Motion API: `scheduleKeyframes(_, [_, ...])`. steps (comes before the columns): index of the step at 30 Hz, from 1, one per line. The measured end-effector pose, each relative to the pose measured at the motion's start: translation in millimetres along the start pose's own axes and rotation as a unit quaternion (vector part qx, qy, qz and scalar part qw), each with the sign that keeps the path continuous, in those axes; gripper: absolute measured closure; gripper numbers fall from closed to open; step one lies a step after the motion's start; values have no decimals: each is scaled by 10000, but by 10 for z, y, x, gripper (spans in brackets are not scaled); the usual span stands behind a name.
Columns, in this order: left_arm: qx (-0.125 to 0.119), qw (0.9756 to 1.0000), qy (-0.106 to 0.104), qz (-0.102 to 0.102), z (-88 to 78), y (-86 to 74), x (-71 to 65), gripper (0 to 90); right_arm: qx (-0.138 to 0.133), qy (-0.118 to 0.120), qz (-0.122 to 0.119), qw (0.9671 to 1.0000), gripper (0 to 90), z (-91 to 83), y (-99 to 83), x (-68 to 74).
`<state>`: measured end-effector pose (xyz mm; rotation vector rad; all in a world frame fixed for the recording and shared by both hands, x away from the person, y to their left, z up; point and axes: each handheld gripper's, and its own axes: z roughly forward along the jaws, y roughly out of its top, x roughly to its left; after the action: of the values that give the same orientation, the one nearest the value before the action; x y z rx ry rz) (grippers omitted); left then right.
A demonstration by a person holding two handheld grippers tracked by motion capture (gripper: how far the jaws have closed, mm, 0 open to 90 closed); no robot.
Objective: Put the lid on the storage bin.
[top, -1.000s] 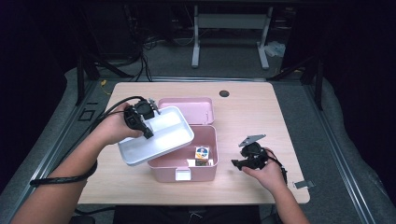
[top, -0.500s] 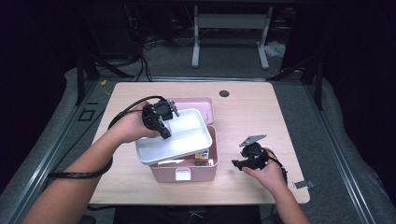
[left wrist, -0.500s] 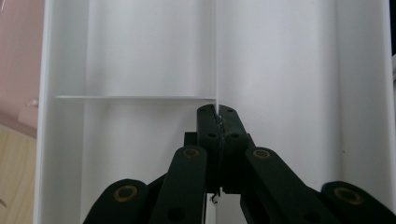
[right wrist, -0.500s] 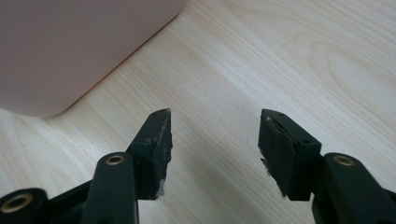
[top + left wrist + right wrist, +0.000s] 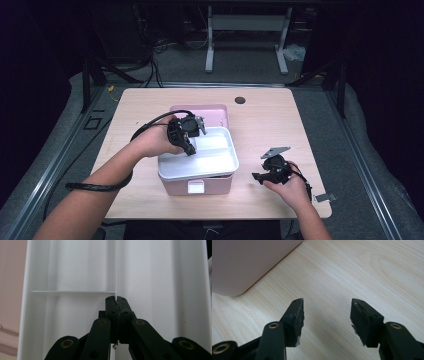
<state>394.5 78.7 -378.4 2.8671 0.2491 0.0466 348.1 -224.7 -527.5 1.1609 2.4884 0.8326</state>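
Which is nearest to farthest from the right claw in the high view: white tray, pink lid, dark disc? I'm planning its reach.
1. white tray, to the left of the right claw, on the pink box.
2. pink lid, beyond the tray.
3. dark disc, at the table's far edge.

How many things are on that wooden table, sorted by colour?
Pink: 2, the storage box and its lid.
White: 1, the divided tray on the box, pinched by its divider in the left gripper.
Black: 1, the open right gripper.
Total: 4.
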Motion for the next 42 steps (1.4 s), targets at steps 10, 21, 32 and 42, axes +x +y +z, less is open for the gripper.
scheduleKeyframes(10, [209, 9989, -22, 418, 153, -35, 89, 884, 3, 8, 48, 10000, 444, -11, -17, -1])
scheduleKeyframes(21, [289, 9977, 28, 611, 329, -16, 102, 883, 3, 44, 38, 10000, 446, -1, -18, -6])
scheduleKeyframes(32, [312, 9979, 38, 564, 414, -43, 96, 874, -10, 75, 40, 10000, 446, 7, -17, -3])
scheduleKeyframes(42, [368, 9991, 201, 76, 399, -140, 133, 740, 7, 39, 33, 10000, 445, 4, -15, -5])
